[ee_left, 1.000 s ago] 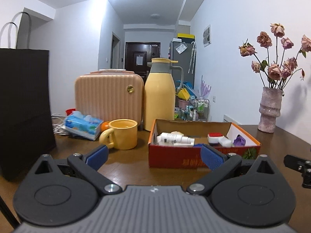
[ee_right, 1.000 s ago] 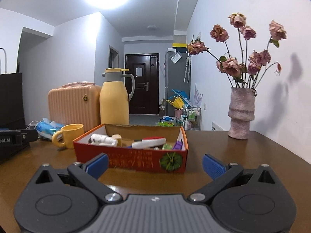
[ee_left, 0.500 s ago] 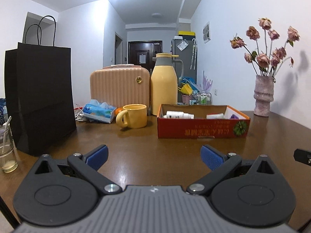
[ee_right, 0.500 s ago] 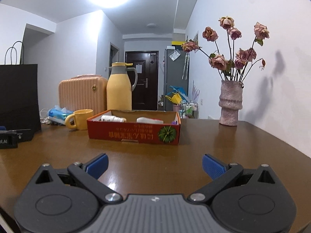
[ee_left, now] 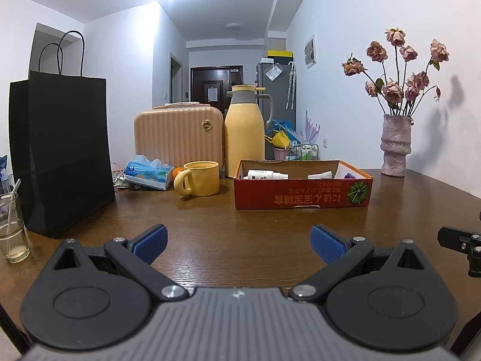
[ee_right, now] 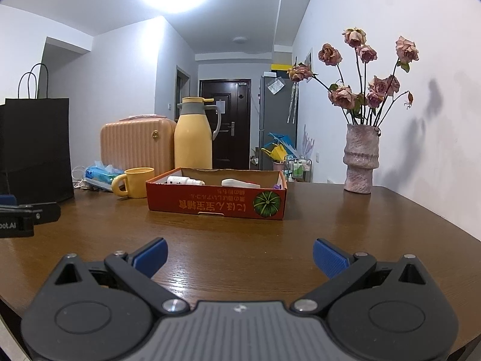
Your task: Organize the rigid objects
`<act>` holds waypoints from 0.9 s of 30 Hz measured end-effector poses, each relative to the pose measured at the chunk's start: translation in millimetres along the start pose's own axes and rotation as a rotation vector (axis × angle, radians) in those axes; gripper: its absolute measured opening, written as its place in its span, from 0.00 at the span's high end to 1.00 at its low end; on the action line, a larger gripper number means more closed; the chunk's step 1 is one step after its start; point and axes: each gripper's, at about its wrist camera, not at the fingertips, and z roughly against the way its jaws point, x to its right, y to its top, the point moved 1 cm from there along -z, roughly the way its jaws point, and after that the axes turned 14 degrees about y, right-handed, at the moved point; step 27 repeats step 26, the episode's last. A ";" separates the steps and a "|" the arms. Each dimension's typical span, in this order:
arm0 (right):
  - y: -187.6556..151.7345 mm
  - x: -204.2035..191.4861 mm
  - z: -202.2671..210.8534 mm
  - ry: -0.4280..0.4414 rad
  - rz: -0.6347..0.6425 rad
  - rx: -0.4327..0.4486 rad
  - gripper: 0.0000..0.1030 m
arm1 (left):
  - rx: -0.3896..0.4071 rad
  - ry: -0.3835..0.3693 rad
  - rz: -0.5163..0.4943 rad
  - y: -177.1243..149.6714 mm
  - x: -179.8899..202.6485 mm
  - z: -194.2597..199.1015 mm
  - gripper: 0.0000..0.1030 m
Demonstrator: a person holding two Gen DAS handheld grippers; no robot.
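Nearest, the left gripper (ee_left: 237, 242) and right gripper (ee_right: 240, 255) are held wide apart and empty above the table (ee_right: 240, 231). Beyond, the red box (ee_right: 216, 198) holds the white bottle (ee_right: 185, 180) and other small items. A level, centred approach is advised.

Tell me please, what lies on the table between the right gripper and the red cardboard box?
Nothing: in the right wrist view, only bare wooden table lies between the open right gripper and the red cardboard box.
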 end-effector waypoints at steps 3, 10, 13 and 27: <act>0.0 -0.2 0.0 0.000 0.001 -0.002 0.00 | 0.004 -0.004 0.001 -0.4 0.0 2.0 0.00; 0.2 -0.6 0.2 0.001 0.002 -0.002 0.00 | 0.007 -0.002 0.001 0.0 -0.1 2.8 0.00; 0.2 -0.8 0.2 0.001 0.001 -0.001 0.00 | 0.008 0.000 0.001 0.2 0.0 2.9 0.00; -2.1 -5.5 -3.6 0.005 0.000 -0.010 0.00 | 0.015 -0.006 0.002 -0.4 -1.2 1.9 0.00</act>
